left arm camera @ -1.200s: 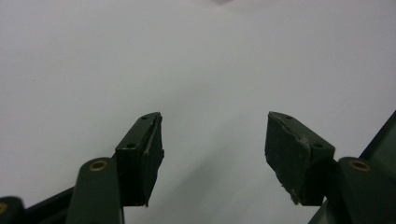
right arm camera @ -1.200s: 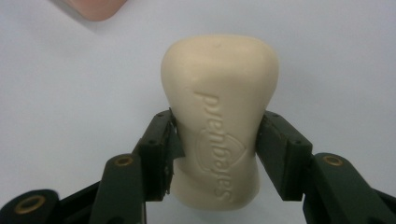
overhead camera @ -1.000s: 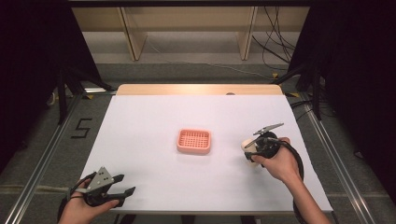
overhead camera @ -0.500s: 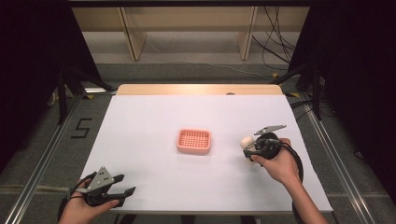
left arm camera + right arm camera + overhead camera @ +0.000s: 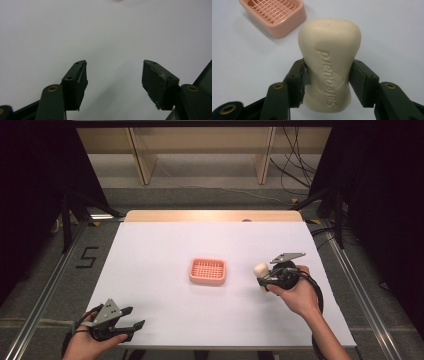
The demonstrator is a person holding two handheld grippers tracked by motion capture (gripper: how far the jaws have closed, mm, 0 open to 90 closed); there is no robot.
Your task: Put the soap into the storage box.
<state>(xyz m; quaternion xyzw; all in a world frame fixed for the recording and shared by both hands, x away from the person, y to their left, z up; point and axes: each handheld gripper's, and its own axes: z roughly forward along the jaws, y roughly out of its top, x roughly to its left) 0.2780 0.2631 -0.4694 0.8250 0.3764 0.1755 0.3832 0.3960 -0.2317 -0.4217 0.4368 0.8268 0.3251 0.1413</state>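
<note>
On the white table (image 5: 165, 245), a pink soap dish (image 5: 208, 271) with a grid floor sits near the middle, with bare surface between it and the right tool (image 5: 263, 276) just to its right. That tool pinches a cream bar of soap (image 5: 328, 62) across its waist, the bar standing out past the jaws toward the dish. The left tool (image 5: 131, 319) rests at the near left edge, jaws spread.
</note>
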